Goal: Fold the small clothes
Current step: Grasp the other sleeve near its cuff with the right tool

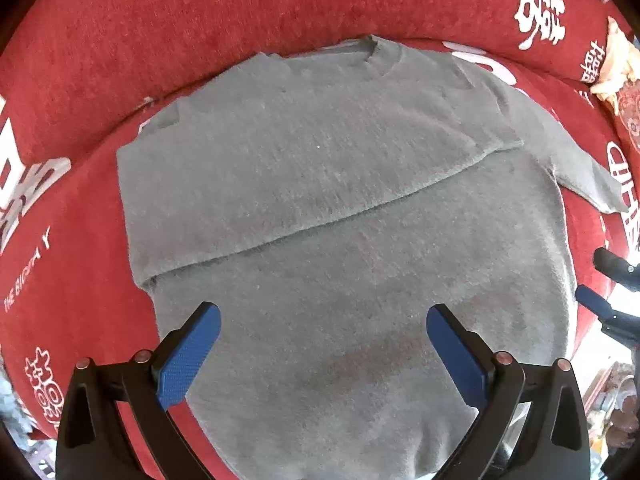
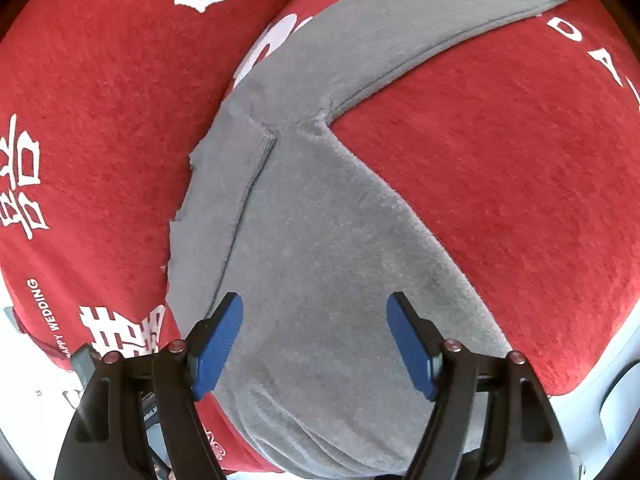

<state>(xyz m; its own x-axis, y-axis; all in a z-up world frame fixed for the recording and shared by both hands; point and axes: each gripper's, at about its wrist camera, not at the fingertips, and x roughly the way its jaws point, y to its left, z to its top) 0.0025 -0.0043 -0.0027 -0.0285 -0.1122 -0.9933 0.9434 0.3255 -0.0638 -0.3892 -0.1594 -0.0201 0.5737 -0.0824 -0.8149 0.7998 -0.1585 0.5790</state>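
Observation:
A grey fuzzy sweater (image 1: 340, 184) lies flat on a red cover (image 1: 120, 40). Its collar (image 1: 372, 50) is at the far side. One side is folded across the body and ends in a slanted edge. The other sleeve (image 1: 580, 168) sticks out to the right. My left gripper (image 1: 324, 320) hangs above the lower body of the sweater, open, with nothing between its blue pads. In the right wrist view the same sweater (image 2: 320, 240) runs up to its spread sleeve (image 2: 400, 32). My right gripper (image 2: 315, 308) is open over the cloth near the armpit side, holding nothing.
The red cover (image 2: 500, 160) bears white characters and lettering. A beige crumpled object (image 1: 616, 68) lies at the far right. The cover's near edge drops off to a pale floor (image 2: 24, 360) and some clutter (image 1: 612, 396). The right gripper's fingers (image 1: 596, 304) show at the left view's right edge.

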